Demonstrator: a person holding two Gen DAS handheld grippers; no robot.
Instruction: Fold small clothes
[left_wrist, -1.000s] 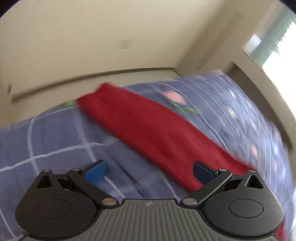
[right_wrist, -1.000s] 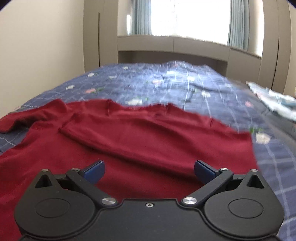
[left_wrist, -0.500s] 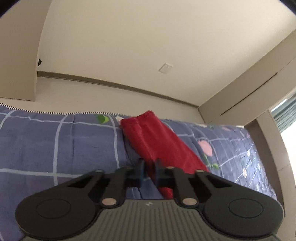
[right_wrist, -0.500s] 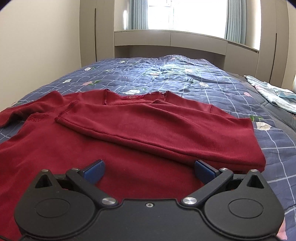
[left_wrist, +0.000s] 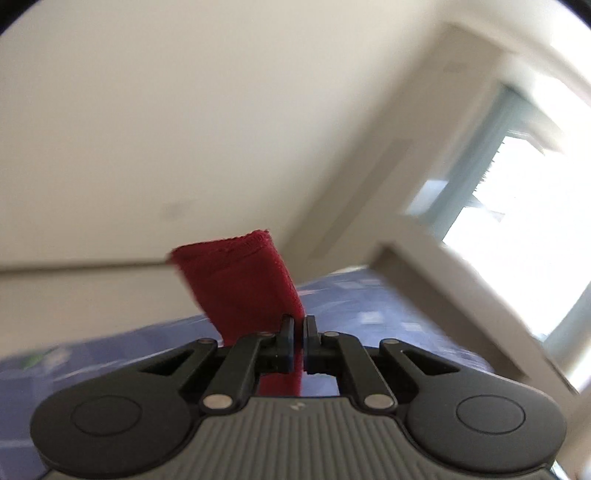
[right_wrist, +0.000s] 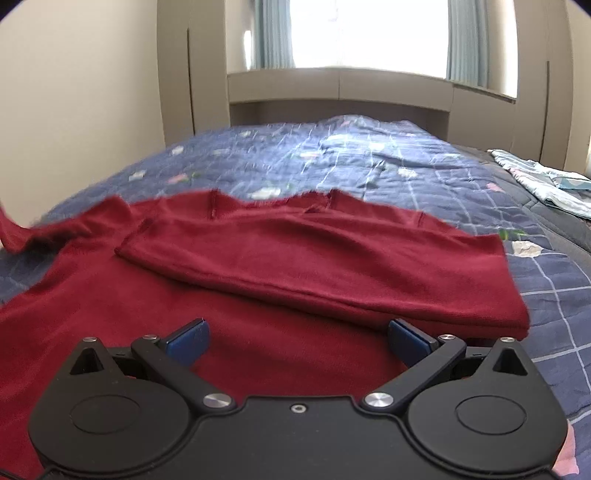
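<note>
On blue checked bed (right_wrist: 369, 162): left gripper (left_wrist: 299, 328) now clamped on lifted red sweater (right_wrist: 258, 266) sleeve (left_wrist: 240, 280), previously flat; right gripper (right_wrist: 297, 332) fingers apart.

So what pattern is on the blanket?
The blanket is blue with a white grid and little flowers, clearest in the right wrist view.

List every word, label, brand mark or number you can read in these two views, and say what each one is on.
No readable text in either view.
Left tool: a small pale mark on its grey ribbed housing, too small to read as letters.
Red sweater: no legible label; the neckline is blurred.
Blue checked bedspread: flower print only, no words.
Light patterned cloth at the far right: print too blurred to tell.
</note>
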